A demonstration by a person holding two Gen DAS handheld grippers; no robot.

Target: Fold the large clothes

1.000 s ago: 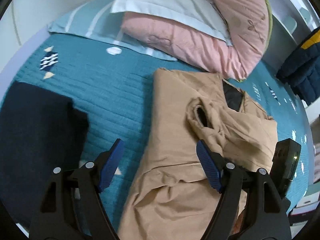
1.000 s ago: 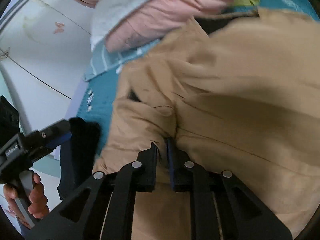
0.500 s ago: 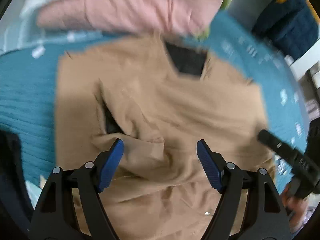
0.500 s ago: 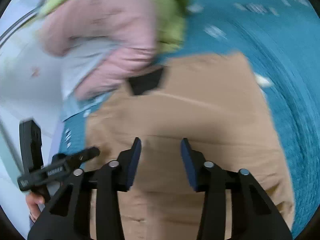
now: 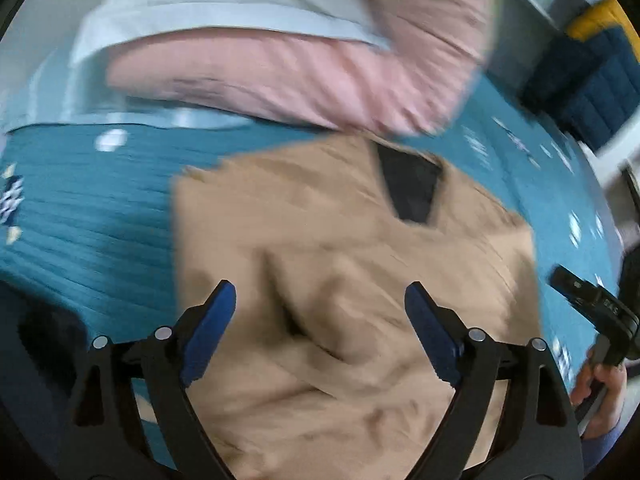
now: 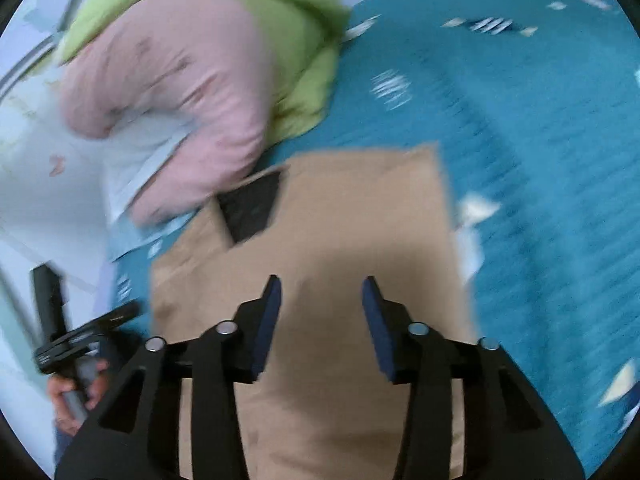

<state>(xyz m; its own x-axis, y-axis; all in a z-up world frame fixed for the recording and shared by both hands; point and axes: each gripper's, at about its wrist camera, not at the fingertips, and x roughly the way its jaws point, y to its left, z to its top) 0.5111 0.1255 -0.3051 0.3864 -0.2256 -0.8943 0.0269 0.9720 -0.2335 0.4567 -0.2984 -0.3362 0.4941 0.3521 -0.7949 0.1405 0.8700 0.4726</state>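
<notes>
**Side folds in, cross fold still to do**

Left wrist view: I am looking over my left gripper point(image 5: 320, 300), whose jaws are standing spread wide and gripping nothing. The tan garment point(image 5: 340, 280) is lying on the teal bedspread point(image 5: 88, 216) just ahead of and beneath the jaws, its dark neck opening point(image 5: 412, 184) pointing away toward the pink pillow point(image 5: 280, 68). Between the jaws the cloth is bunching into rumpled ridges, so I am judging this side as folded in but not smoothed.

Right wrist view: my right gripper point(image 6: 322, 308) is hovering with jaws apart and empty over the garment point(image 6: 340, 220). Ahead of them the cloth is lying flat as a narrow rectangle with straight edges. I am reading the lengthwise folds as done; the fold across and a tidy-up are left.
</notes>
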